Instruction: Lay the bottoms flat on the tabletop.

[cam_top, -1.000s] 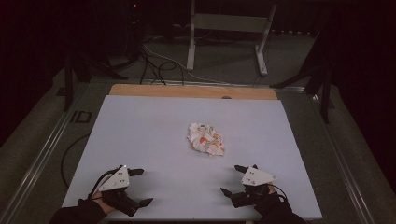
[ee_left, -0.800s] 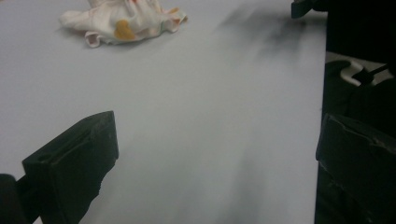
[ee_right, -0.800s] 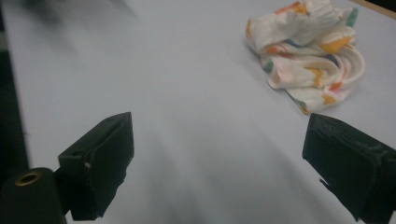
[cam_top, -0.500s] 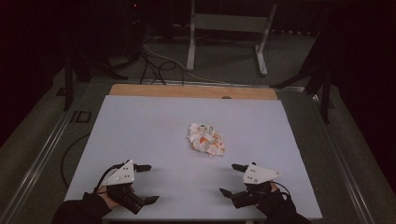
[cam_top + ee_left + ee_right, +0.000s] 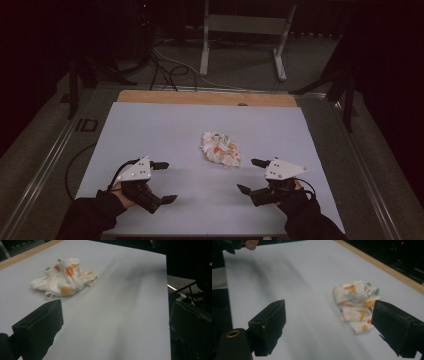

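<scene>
On smooth grey table (image 5: 150,125), crumpled white orange-patched cloth (image 5: 220,148) lies bunched.

One crumpled white cloth garment with orange and yellow patches (image 5: 220,149) lies on one pale grey table sheet (image 5: 150,130); two black two-jaw grippers flank the garment, left (image 5: 165,181) and right (image 5: 250,176).

"ID" (on the left floor (image 5: 86,125))

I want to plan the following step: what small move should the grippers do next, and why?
Probably bring the right gripper forward to the crumpled cloth: its jaws stand open and empty, and the cloth lies untouched just ahead of it, nearer than to the left gripper.
</scene>
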### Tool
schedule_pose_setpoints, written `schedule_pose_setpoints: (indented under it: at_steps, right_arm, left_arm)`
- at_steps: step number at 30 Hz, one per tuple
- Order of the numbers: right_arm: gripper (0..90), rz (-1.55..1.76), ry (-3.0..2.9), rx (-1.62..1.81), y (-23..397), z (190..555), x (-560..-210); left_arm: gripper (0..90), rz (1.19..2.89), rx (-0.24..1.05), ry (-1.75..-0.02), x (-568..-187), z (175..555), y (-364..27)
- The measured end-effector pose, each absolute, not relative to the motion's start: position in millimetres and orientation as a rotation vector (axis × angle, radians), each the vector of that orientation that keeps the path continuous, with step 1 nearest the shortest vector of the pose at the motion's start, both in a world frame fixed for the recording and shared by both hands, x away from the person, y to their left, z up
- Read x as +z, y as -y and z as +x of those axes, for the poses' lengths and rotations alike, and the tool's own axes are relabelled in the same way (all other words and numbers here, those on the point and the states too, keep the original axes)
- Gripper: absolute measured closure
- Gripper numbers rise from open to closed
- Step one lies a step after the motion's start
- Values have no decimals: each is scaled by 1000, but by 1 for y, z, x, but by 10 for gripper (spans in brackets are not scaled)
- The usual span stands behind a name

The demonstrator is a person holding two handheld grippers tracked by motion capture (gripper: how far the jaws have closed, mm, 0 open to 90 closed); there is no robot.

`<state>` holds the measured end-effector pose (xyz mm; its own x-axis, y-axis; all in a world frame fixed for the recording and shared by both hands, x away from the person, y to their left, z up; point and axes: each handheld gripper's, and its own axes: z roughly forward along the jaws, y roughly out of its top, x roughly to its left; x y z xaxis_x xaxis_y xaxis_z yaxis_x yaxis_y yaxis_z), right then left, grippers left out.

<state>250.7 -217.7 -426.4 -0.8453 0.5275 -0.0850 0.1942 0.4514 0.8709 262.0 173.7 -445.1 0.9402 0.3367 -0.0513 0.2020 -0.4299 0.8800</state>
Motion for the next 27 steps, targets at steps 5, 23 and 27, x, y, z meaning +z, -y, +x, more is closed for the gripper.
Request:
schedule_pose_setpoints:
  at_steps: [5, 23, 27]
  right_arm:
    - [127, 607, -2348, 1346, 214, 264, -420]
    - [120, 757, -2251, 1344, 204, 326, -429]
    - [120, 803, -2227, 1353, 203, 333, -435]
  left_arm:
    - [0, 2045, 169, -371, -439, 274, -166]
    - [0, 2020, 289, -501, -442, 322, -141]
    - [0, 2015, 300, -535, -446, 333, -134]
